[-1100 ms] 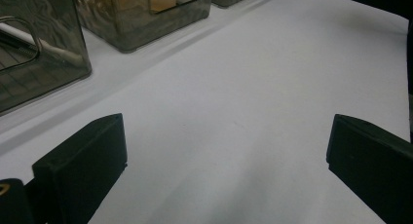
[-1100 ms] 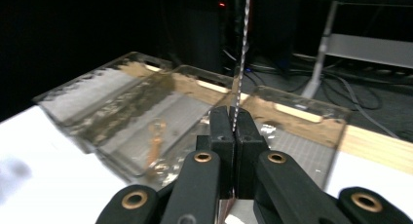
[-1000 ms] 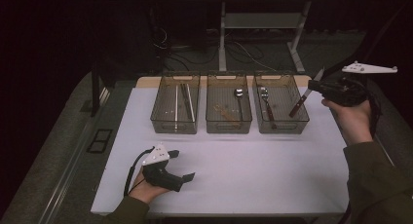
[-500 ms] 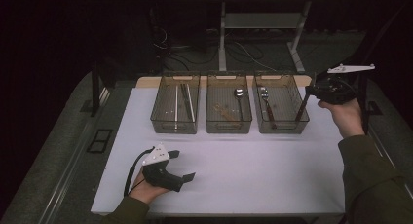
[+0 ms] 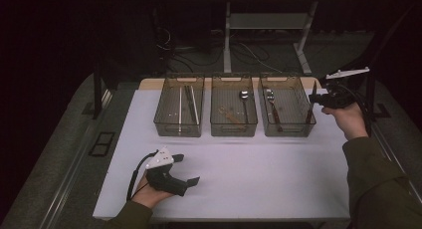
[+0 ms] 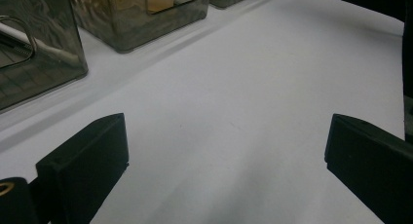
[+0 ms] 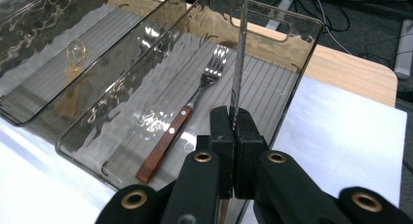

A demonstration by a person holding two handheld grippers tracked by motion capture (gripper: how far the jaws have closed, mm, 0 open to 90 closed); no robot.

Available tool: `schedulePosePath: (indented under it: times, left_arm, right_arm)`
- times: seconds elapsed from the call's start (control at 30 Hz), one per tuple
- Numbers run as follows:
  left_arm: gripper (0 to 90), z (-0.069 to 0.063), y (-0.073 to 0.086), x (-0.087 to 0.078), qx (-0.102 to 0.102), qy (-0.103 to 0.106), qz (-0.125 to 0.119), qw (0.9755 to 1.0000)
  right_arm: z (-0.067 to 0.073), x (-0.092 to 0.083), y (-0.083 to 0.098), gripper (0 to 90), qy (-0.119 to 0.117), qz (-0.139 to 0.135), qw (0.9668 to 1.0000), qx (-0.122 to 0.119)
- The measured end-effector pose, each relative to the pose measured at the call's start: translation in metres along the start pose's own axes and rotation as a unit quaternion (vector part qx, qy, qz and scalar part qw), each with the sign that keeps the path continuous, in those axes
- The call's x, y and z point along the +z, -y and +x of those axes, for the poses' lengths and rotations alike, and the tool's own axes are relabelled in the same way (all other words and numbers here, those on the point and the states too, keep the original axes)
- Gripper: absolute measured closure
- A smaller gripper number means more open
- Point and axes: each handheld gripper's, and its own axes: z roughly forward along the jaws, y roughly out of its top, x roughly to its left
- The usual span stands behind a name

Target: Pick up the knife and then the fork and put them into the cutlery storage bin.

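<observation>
Pinching a thin metal utensil (image 7: 239, 53) by its handle end, the right gripper (image 7: 234, 124) fingers risk clipping the clear plastic bin (image 7: 292, 107) wall, while the left gripper (image 6: 224, 151) fingers rest spread, empty.

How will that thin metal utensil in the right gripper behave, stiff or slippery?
The utensil looks like a straight metal blade, so probably stiff. Its shiny surface may slip or pivot between the right gripper's narrow pads. Lowered into the right-hand bin, it could clink against the fork.
</observation>
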Motion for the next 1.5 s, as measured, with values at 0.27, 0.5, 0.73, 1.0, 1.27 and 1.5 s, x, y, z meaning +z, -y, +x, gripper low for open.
schedulePosePath:
  times: [0.27,0.5,0.73,1.0,1.27,1.5]
  left_arm:
    - [0.6,0.0,-0.001,-0.001,0.001,-0.001,-0.003,1.0]
    - [1.3,-0.001,-0.001,-0.002,0.002,0.001,-0.004,1.0]
    - [1.4,-0.002,-0.001,-0.002,0.005,-0.001,-0.003,1.0]
    - [1.7,-0.002,-0.001,-0.002,0.009,0.002,-0.001,1.0]
    - [1.7,-0.003,-0.001,-0.002,0.01,0.004,0.0,0.9999]
    - [1.7,-0.003,-0.002,-0.001,0.01,0.004,0.001,0.9999]
  right_arm:
    - [-0.001,0.017,-0.003,89.0,0.004,-0.019,0.9997,0.012]
    - [0.003,0.04,-0.006,88.8,0.008,-0.024,0.9996,0.012]
    - [0.005,0.064,-0.012,88.7,0.021,-0.003,0.9997,0.013]
    - [0.007,0.088,-0.017,88.3,0.029,0.032,0.999,0.015]
    - [0.019,0.105,-0.019,68.1,0.032,0.053,0.9981,0.002]
    - [0.02,0.097,-0.019,41.6,0.004,0.015,0.9993,0.034]
